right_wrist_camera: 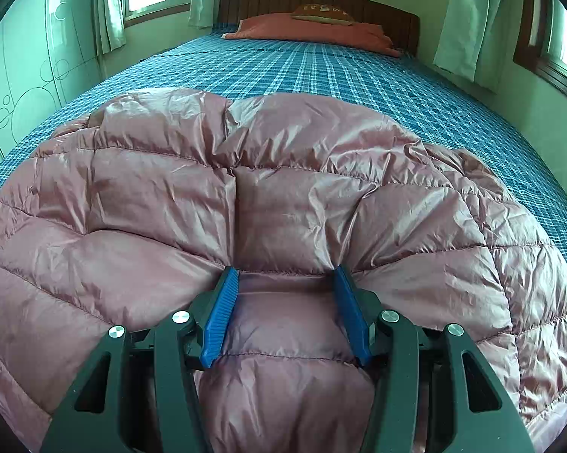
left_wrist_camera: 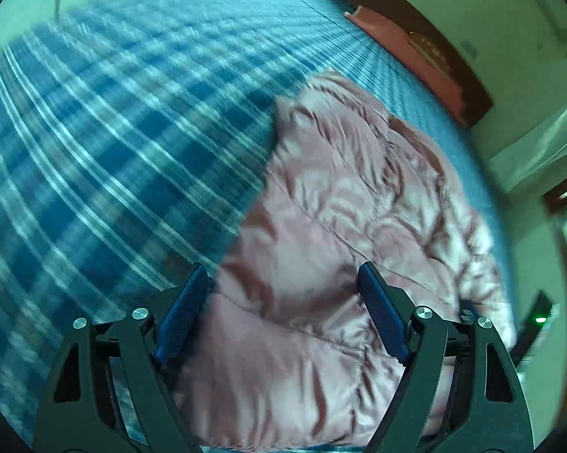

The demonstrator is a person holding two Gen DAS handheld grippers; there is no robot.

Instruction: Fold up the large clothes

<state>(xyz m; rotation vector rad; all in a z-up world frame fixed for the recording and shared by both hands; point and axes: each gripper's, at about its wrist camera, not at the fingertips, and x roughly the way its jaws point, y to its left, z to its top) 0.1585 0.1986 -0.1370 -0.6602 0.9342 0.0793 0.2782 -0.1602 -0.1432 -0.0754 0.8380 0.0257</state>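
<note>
Two close views sharing jacket (right_wrist_camera: 283, 196)

Window daylight; left view motion-blurred

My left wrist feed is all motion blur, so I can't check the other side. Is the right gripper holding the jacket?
Observer: The right gripper has its fingers on either side of a puffy fold of the jacket, touching it. I cannot tell if they clamp it.
Operator: What lies beyond the jacket?
Observer: Plaid sheet runs from the jacket to a red pillow at the headboard.
Operator: Anything on the pillow?
Observer: A small brown cushion sits on it.
</note>
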